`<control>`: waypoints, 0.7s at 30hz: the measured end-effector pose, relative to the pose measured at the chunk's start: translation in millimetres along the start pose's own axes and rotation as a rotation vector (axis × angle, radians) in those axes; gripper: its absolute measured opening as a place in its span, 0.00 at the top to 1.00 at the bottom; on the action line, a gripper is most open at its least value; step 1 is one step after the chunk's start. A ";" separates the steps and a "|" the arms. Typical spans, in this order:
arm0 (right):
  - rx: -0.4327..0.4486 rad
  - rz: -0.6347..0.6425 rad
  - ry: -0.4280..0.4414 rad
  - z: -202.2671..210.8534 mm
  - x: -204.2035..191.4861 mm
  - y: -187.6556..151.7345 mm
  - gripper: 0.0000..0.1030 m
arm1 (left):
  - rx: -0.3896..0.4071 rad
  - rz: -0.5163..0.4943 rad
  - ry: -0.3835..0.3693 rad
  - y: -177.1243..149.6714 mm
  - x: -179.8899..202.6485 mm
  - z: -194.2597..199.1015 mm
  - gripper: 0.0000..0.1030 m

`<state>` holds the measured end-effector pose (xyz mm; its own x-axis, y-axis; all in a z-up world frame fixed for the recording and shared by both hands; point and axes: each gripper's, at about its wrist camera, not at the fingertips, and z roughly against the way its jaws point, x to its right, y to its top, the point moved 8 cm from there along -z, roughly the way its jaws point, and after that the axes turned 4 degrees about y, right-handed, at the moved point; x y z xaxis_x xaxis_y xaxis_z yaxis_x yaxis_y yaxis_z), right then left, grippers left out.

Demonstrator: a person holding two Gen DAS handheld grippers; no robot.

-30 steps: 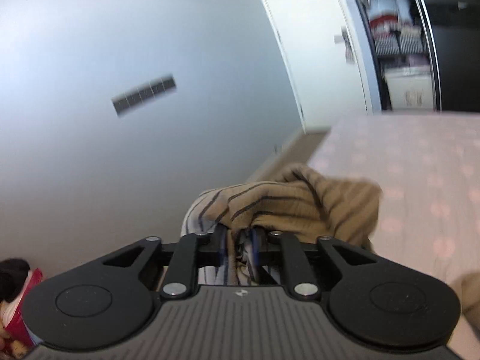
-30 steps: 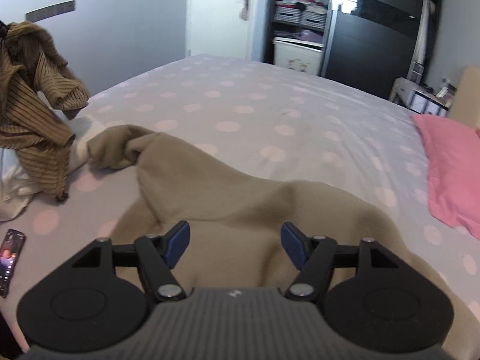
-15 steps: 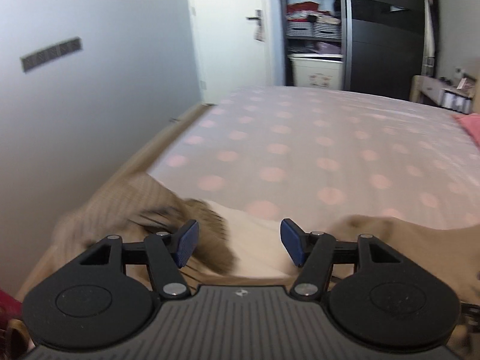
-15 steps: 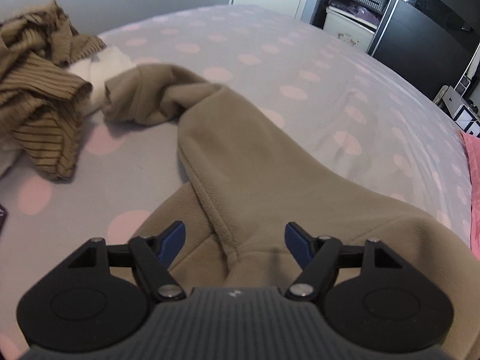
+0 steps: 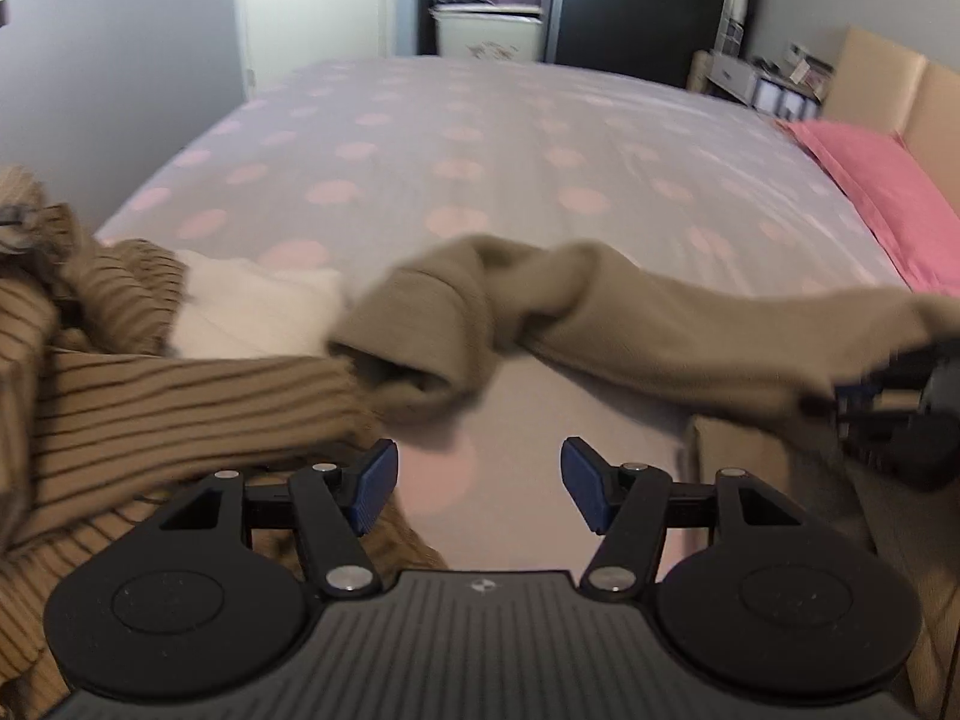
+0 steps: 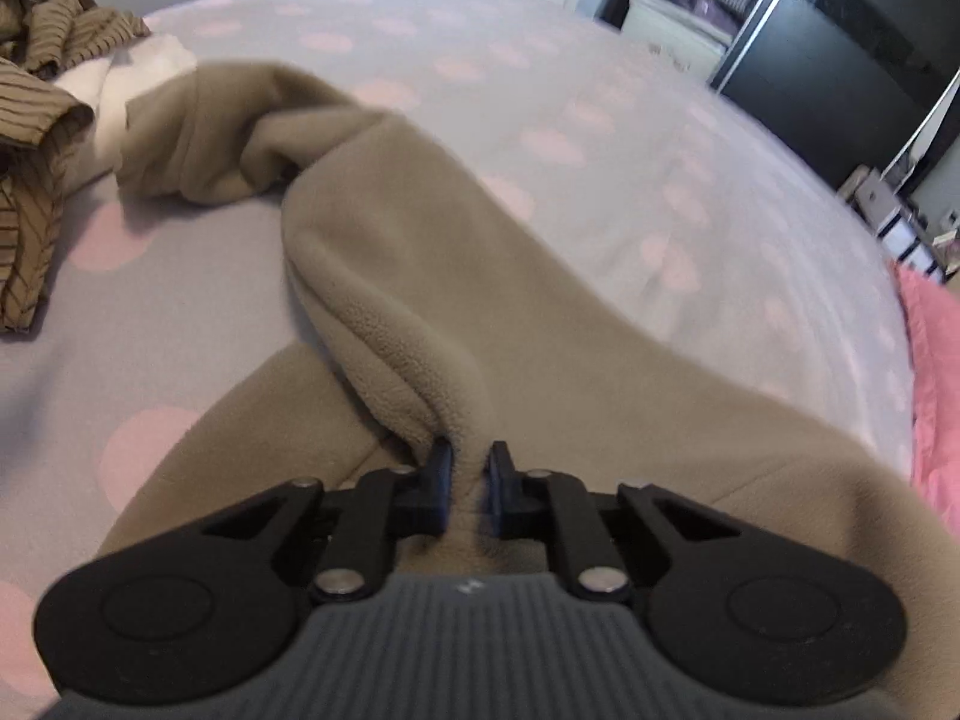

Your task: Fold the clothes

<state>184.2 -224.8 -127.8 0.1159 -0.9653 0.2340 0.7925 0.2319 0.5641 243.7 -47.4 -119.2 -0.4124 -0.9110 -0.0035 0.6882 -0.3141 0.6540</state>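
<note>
A tan fleece garment lies across the polka-dot bed. My right gripper is shut on a raised fold of it. In the left wrist view the fleece's sleeve stretches from its open cuff toward my right gripper at the right edge. My left gripper is open and empty, low over the sheet just in front of the cuff. A brown striped garment lies bunched at the left, and also shows in the right wrist view.
A white cloth lies between the striped garment and the fleece cuff. A pink pillow lies at the right by the headboard. A dark wardrobe and storage shelves stand beyond the bed's far end.
My left gripper let go of the striped garment, opened, and swung toward the fleece cuff. My right gripper moved down onto the fleece and shut on a fold.
</note>
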 end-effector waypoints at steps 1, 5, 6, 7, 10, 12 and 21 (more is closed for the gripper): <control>0.029 0.002 -0.009 10.0 4.2 3.3 0.89 | -0.006 -0.022 -0.026 -3.0 11.3 -2.7 0.43; 0.132 -0.042 -0.050 61.1 39.5 12.0 0.90 | -0.027 -0.089 -0.165 -12.4 63.6 -13.7 0.42; 0.154 -0.057 -0.064 74.9 51.1 12.6 0.90 | -0.039 -0.098 -0.186 -16.0 75.8 -18.7 0.40; 0.171 -0.075 -0.076 88.4 63.5 11.3 0.90 | -0.054 -0.107 -0.204 -20.0 87.8 -24.2 0.39; 0.216 -0.141 -0.130 131.1 104.3 1.3 0.90 | -0.119 -0.131 -0.225 -34.2 116.8 -44.6 0.39; 0.240 -0.190 -0.188 160.8 135.4 -13.2 0.90 | -0.158 -0.142 -0.219 -44.8 130.6 -58.0 0.39; 0.217 -0.530 -0.507 280.1 281.9 -158.4 0.93 | -0.209 0.025 -0.319 -61.7 157.4 -65.8 0.56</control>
<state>-76.4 -500.0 70.6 -0.5774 -0.7930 0.1942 0.5245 -0.1779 0.8327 175.6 -189.0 -209.9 -0.5368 -0.8002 0.2675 0.7934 -0.3708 0.4828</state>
